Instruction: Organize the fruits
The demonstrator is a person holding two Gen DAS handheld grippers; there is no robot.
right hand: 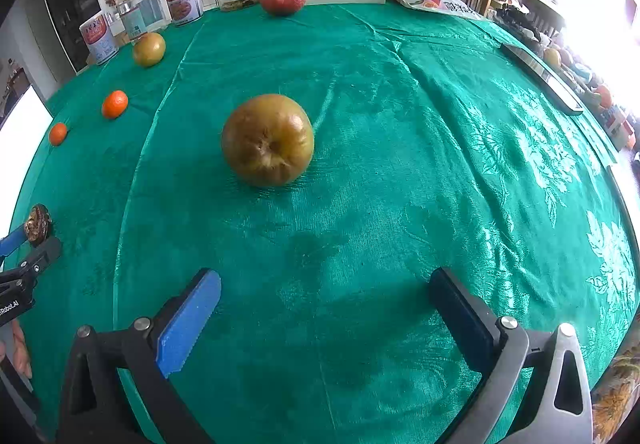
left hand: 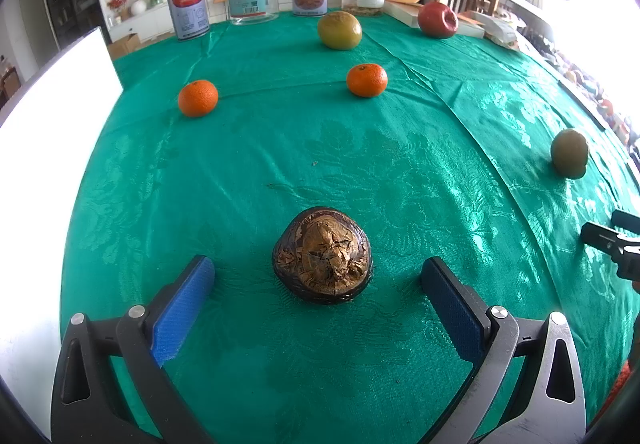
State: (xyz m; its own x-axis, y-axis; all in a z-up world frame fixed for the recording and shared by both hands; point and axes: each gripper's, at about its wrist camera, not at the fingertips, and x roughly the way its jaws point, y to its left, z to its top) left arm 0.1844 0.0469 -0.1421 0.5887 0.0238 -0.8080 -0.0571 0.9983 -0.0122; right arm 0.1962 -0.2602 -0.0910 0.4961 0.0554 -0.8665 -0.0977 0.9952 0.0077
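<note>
Left wrist view: the left gripper (left hand: 318, 280) sits low over the table (left hand: 400, 171), fingers spread wide either side of a dark husk fruit (left hand: 322, 253) without touching it, lined up as if to close on it. Two oranges (left hand: 367, 80) and a red apple (left hand: 437, 20) lie scattered beyond.

Right wrist view: the right gripper (right hand: 324, 290) hangs with fingers spread and empty, aimed at a brownish pear (right hand: 267, 140) well ahead (probably its next pick).

left gripper (left hand: 318, 276): jaws wide apart, low, level | right gripper (right hand: 324, 284): jaws wide apart, low
</note>
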